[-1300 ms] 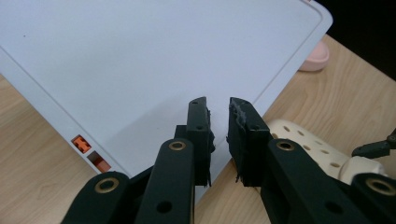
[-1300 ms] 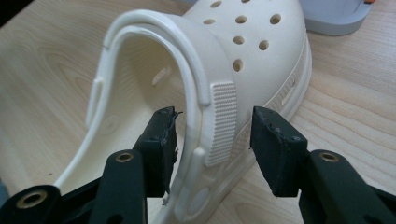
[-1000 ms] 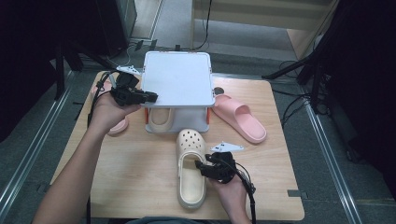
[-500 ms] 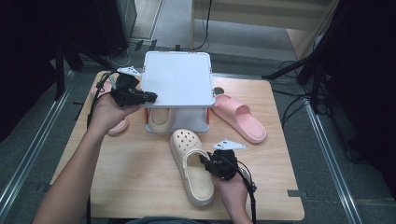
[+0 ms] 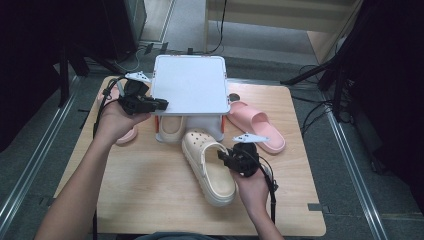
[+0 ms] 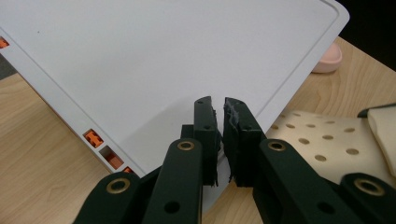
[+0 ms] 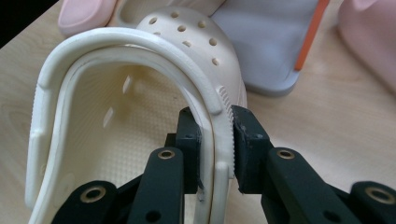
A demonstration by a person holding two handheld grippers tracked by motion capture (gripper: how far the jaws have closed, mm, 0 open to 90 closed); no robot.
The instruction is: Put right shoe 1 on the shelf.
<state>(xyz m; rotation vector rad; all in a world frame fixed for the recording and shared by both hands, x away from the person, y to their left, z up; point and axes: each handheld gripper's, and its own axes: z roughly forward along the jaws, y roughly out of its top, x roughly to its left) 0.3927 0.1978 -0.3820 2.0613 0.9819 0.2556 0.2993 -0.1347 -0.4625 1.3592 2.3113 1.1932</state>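
My left gripper (image 5: 161, 104) (image 6: 219, 106) is shut on the left edge of the white shelf top (image 5: 190, 85) (image 6: 163, 56), a flat rimmed panel on grey legs with orange struts. A cream clog (image 5: 207, 170) (image 7: 116, 140) with holes over the toe lies in front of the shelf, its toe pointing at it. My right gripper (image 5: 223, 159) (image 7: 215, 122) is shut on the clog's right side wall beside the heel strap; its jaws have just been closing on that wall. A second cream clog (image 5: 170, 127) sits under the shelf.
A pink slide (image 5: 257, 125) lies right of the shelf, and another pink slide (image 5: 125, 135) is left of it, under my left hand. The wooden table (image 5: 150, 190) has bare room at the front left. Dark stands and cables surround the table.
The right gripper has closed on the clog's wall and carried it up and toward the shelf, its toe swinging left. The left gripper has kept still on the shelf edge.
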